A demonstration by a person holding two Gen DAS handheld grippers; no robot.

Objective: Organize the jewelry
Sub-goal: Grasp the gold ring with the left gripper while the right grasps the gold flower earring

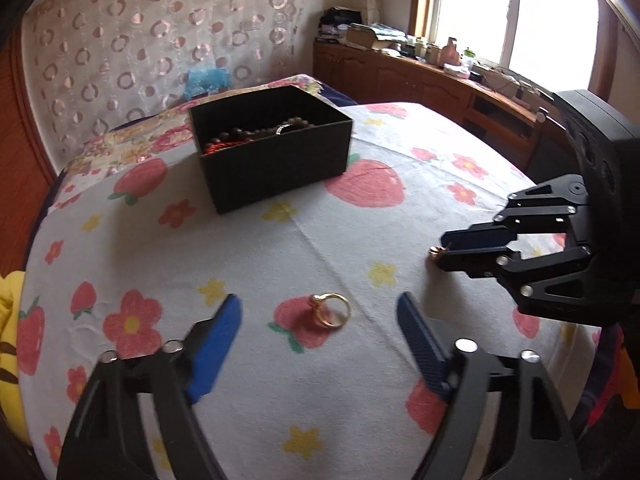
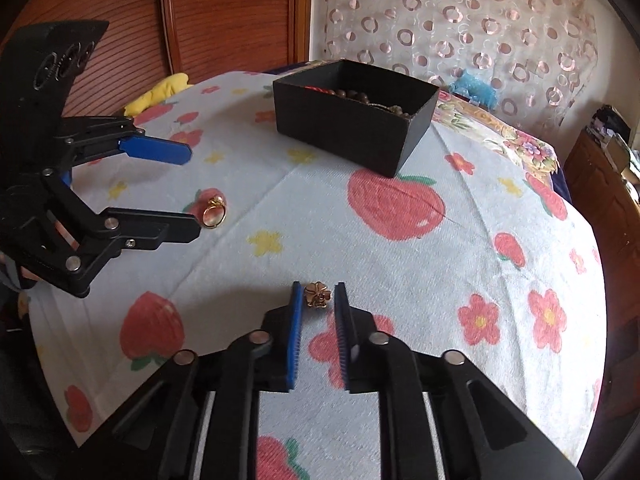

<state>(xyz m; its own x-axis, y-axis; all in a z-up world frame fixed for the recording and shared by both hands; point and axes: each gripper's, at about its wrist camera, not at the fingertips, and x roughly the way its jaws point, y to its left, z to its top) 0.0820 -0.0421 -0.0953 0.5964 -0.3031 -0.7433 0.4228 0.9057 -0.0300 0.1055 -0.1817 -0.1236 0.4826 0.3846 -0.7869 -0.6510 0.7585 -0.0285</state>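
A gold ring [image 1: 331, 309] lies on the strawberry-print cloth [image 1: 280, 380], between the tips of my open left gripper [image 1: 320, 308]; it also shows in the right wrist view [image 2: 213, 212]. A small gold flower piece [image 2: 317, 295] lies on the cloth between the tips of my right gripper [image 2: 318, 294], whose fingers stand narrowly apart on either side of it; I cannot tell whether they touch it. It peeks out at the right gripper's tip in the left wrist view [image 1: 435, 251]. A black open box [image 1: 272, 148] further back holds brown beads [image 2: 352, 95], a red cord and a ring.
The cloth [image 2: 400, 260] covers a rounded surface that drops off on all sides. A patterned headboard [image 1: 140, 40] stands behind the box. A yellow item [image 2: 160, 92] lies at the left edge. A cluttered wooden cabinet [image 1: 440, 76] stands under the window.
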